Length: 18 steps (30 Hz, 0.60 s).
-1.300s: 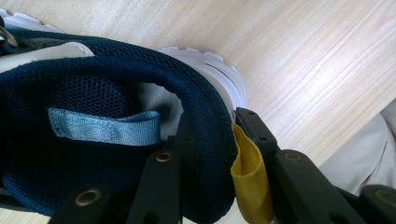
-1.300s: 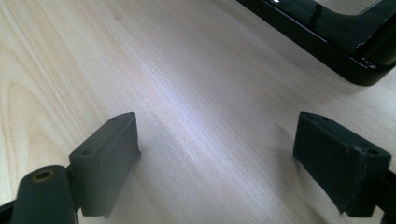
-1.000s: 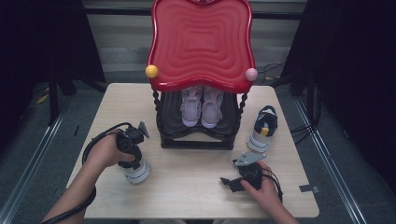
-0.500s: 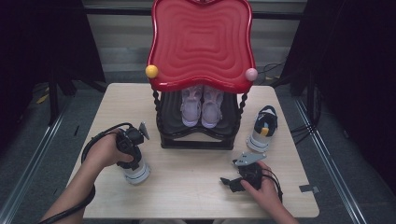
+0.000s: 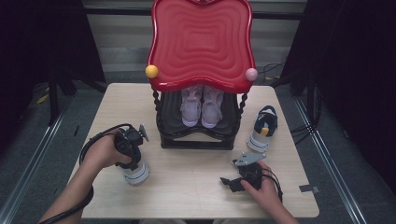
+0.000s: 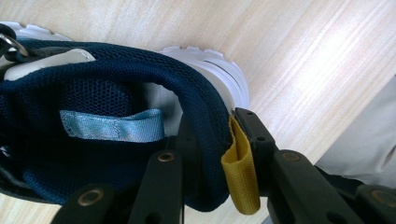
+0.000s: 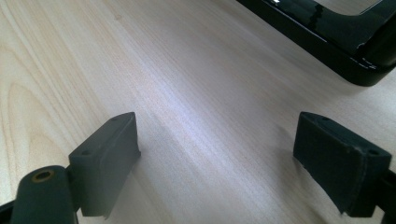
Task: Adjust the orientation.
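A navy sneaker (image 5: 137, 173) with a white sole stands on the table at the front left. My left gripper (image 5: 132, 161) comes down on it from above. In the left gripper view, one jaw is inside the shoe and the other outside, and the left gripper (image 6: 215, 140) is shut on the padded heel collar (image 6: 205, 116) beside a yellow pull tab (image 6: 239, 175). The matching sneaker (image 5: 262, 128) stands to the right of the rack. My right gripper (image 5: 231, 183) rests low on the table at the front right; the right gripper (image 7: 215, 158) is open, with bare wood between its jaws.
A black shoe rack (image 5: 196, 140) with a red wavy top (image 5: 201, 44) stands mid-table, holding a pair of lilac shoes (image 5: 201, 106). A yellow ball (image 5: 151, 71) and a pink ball (image 5: 251, 74) sit at the top's corners. The rack's base (image 7: 327, 32) lies ahead of the right gripper.
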Motion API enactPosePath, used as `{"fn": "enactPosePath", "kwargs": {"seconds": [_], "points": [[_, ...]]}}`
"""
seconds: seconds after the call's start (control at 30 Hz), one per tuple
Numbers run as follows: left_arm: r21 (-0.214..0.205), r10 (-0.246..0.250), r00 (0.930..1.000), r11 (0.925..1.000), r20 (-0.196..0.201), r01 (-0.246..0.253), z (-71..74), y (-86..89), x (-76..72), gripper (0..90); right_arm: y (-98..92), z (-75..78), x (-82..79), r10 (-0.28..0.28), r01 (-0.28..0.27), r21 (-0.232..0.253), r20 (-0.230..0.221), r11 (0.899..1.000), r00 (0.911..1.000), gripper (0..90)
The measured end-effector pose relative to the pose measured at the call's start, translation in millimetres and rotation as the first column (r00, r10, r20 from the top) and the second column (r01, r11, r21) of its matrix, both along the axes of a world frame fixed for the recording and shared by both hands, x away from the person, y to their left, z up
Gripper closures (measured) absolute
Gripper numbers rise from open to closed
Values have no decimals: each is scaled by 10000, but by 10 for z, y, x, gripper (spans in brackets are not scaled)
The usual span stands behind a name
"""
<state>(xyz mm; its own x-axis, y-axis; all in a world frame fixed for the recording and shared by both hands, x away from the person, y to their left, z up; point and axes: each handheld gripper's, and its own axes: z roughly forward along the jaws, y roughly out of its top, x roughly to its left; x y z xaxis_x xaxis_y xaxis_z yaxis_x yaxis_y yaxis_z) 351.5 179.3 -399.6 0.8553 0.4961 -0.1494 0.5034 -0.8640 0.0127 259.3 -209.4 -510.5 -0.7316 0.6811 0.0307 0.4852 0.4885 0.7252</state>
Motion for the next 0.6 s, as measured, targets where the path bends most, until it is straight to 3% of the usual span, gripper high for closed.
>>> {"fn": "enactPosePath", "kwargs": {"seconds": [0.47,0.6], "points": [[468,4,9978,9989,-658,27,-26,-20,26,735,0,0,0,2,-2,-6,10,10000,10000,134],[515,88,9982,9987,-599,-58,-23,-40,17,738,0,-1,1,8,-8,-1,19,10000,10000,134]]}}
